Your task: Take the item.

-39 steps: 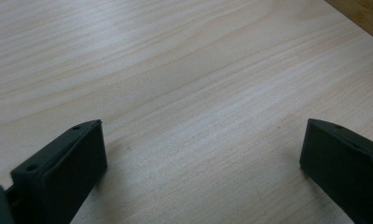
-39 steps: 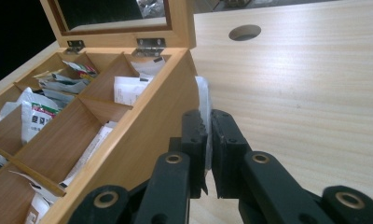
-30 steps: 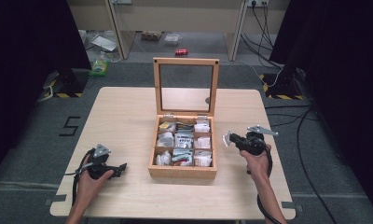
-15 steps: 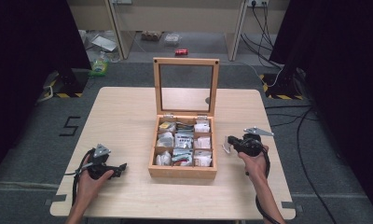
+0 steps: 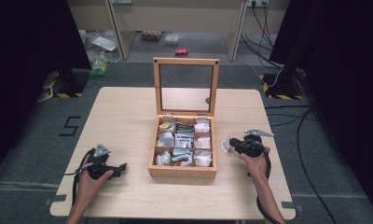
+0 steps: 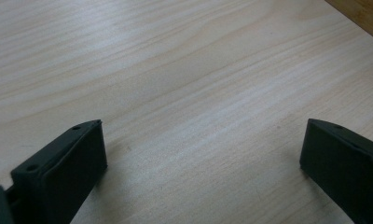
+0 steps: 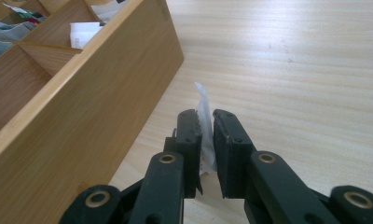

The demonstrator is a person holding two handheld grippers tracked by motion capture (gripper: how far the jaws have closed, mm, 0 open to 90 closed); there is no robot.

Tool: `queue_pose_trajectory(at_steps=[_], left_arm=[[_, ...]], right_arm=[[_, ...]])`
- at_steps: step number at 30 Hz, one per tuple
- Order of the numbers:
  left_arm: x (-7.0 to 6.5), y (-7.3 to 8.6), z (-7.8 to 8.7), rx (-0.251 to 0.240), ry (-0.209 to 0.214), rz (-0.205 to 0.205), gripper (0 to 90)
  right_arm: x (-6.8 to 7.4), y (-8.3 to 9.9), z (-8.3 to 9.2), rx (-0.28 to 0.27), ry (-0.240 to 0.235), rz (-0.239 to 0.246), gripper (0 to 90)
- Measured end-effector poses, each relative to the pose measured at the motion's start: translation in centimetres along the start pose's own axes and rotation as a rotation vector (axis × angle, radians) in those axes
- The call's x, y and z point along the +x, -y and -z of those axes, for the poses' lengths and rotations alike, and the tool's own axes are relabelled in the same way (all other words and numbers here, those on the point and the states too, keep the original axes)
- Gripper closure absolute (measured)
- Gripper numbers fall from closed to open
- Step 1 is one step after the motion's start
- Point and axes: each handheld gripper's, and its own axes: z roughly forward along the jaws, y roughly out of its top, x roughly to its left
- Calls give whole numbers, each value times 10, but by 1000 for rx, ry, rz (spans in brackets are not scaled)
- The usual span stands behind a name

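Sachet (image 7: 204, 122) pinched upright between jaws of right gripper (image 7: 206, 122), just beside outer wall of wooden box (image 5: 182, 171), low over surface (image 5: 128, 116). Jaws just eased apart slightly, sachet still between them, pads seemingly close on it. Carried outward from box since a second ago; release likely next. Left gripper (image 6: 201, 158) parked, jaws wide, holding nothing.

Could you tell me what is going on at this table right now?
A person is unpacking a wooden box of small packets, its lid open. The right gripper holds a white packet between its jaws, just outside the box's right wall above the table; its jaws have just been easing open slightly. The left gripper rests open on the table, holding nothing.
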Motion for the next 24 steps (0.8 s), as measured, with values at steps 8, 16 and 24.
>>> queue_pose_trajectory(at_steps=[8,16,24], left_arm=[[0,0,0,0,0,-1,0],[0,0,0,0,0,0,0],[0,0,0,0,0,-1,0]], right_arm=[[-1,2,-1,25,10,8,779],[-2,3,-1,45,20,3,720],[-5,3,0,50,31,-14,679]])
